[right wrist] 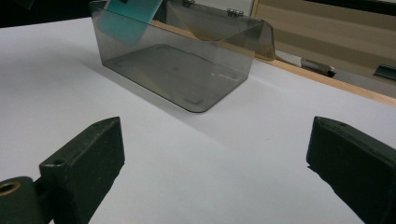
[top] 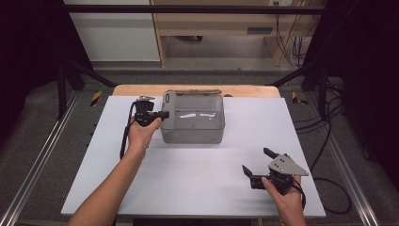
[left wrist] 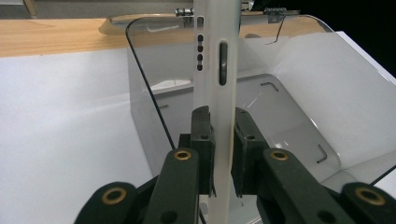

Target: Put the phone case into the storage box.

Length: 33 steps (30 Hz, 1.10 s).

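The left gripper (left wrist: 219,154) is clamping its fingers (left wrist: 201,140) on a white phone (left wrist: 217,70), long axis upright over the clear box's (top: 193,134) left rim, while the right gripper (top: 256,165) is idling wide open on the counter (top: 188,179), well apart.

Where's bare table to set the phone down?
Bare sheet lies between the clear box and right gripper, also right of the box. Crowded at the box's left end, where the left gripper holds the phone.
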### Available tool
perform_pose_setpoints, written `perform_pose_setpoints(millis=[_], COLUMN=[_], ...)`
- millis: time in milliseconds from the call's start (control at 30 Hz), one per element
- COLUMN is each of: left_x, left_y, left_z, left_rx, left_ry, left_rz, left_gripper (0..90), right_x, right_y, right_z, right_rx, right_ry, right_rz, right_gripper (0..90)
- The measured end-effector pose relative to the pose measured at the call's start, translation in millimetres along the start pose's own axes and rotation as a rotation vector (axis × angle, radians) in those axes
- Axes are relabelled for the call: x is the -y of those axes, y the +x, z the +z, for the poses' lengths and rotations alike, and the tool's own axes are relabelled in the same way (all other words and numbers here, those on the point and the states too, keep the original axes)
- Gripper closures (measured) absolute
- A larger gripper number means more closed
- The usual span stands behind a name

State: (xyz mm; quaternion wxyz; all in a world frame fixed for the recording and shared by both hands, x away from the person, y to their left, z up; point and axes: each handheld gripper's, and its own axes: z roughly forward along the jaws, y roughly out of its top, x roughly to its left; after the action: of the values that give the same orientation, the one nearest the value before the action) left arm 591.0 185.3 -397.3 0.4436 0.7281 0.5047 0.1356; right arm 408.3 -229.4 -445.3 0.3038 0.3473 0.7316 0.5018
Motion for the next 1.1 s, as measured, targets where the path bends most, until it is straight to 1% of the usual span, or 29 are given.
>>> perform_pose_setpoints(millis=[467,1100], left_x=[0.9,1.3], left_y=[-1.2,-2.0], left_z=[8.0,16.3], left_rx=[0.045,0.058], left_ry=[0.030,0.081], left_rz=[-0.038,-0.056], left_gripper=[81.0,80.9], right_x=[0.2,0.7], right_y=[-0.2,-0.5], right_z=[0.0,0.4], right_rx=[-0.001,-0.005], right_ry=[0.001,0.004], right_rz=[0.001,0.002], right_gripper=[4.9,4.9])
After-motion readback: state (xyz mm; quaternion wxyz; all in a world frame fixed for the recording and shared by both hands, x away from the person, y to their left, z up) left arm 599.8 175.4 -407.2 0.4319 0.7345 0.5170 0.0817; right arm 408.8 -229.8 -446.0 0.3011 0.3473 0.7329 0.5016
